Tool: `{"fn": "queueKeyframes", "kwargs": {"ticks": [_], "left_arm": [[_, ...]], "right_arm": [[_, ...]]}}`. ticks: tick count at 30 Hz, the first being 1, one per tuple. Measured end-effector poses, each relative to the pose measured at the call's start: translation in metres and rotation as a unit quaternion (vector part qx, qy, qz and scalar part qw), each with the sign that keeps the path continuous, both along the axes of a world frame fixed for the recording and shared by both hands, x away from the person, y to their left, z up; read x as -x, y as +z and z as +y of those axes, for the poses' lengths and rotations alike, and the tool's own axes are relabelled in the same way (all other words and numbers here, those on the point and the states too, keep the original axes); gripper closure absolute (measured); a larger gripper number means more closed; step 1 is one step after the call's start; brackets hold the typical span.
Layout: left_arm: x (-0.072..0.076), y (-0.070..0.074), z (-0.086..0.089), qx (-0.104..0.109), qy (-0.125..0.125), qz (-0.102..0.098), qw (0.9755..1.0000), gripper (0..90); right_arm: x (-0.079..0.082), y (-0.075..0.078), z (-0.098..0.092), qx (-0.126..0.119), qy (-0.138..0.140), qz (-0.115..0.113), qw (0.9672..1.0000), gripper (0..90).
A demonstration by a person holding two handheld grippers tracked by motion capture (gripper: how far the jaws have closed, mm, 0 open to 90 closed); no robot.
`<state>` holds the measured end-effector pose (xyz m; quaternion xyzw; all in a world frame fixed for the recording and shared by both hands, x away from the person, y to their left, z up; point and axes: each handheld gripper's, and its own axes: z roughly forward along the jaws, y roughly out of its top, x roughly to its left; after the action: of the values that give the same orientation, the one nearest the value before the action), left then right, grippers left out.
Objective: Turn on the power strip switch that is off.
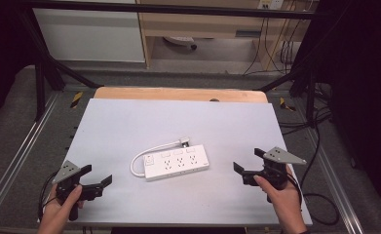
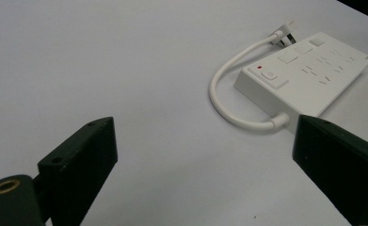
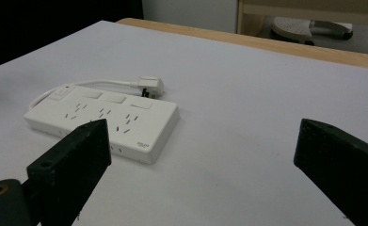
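Note:
A white power strip point(image 1: 177, 163) point(image 2: 308, 75) point(image 3: 106, 120) lies flat near the middle of the white table top point(image 1: 129, 126). Its short white cable point(image 1: 151, 151) point(image 2: 228, 101) loops round to a plug point(image 1: 184, 142) point(image 2: 285, 36) point(image 3: 149, 87) resting behind the strip. At the front left a hand holds my left gripper point(image 1: 96, 174) point(image 2: 205, 165), open and empty, pointing right toward the strip. My right gripper point(image 1: 249, 160) point(image 3: 200, 174) is held at the front right, also open and empty, pointing left at the strip. Neither touches it.
The table's wooden far edge point(image 1: 178, 93) shows behind the white top. Metal frame rails point(image 1: 17, 161) run along both sides. Loose black cables point(image 1: 319, 146) lie on the floor at the right. A shelf unit point(image 1: 202, 29) stands beyond the table.

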<state>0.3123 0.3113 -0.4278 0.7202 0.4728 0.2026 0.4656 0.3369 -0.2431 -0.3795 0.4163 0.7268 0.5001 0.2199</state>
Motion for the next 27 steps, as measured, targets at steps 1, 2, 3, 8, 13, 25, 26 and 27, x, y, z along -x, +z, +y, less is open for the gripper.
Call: {"fn": "queueKeyframes", "kwargs": {"ticks": [1,2,3,8,13,25,26,27], "left_arm": [[0.0,0.0,-0.001,0.0,-0.001,0.0,1.0,7.3],[0.0,0.0,-0.001,0.0,-0.001,0.002,1.0,7.4],[0.0,0.0,-0.001,-0.002,-0.002,0.002,1.0,7.4],[0.0,0.0,0.0,0.001,-0.001,0.001,1.0,7.3],[0.0,0.0,0.0,0.001,0.002,0.0,1.0,7.3],[0.0,-0.001,-0.001,0.0,-0.001,0.005,1.0,7.2],[0.0,-0.001,-0.001,0.001,-0.001,0.005,1.0,7.2],[0.0,-0.001,-0.001,-0.001,-0.001,0.005,1.0,7.1]], "right_arm": [[0.0,0.0,0.0,0.0,0.0,0.0,1.0,4.8],[-0.002,0.002,0.001,-0.004,0.0,0.001,1.0,4.6],[-0.002,0.002,0.001,-0.004,0.0,0.001,1.0,4.6],[-0.008,0.007,0.007,-0.005,0.002,0.001,1.0,4.3],[-0.014,0.011,0.012,-0.007,0.002,0.0,1.0,4.6],[-0.026,0.017,0.023,-0.003,0.013,0.007,0.9999,3.6],[-0.027,0.018,0.025,-0.003,0.014,0.009,0.9999,3.1],[-0.028,0.018,0.026,-0.001,0.015,0.009,0.9999,2.9]]}}
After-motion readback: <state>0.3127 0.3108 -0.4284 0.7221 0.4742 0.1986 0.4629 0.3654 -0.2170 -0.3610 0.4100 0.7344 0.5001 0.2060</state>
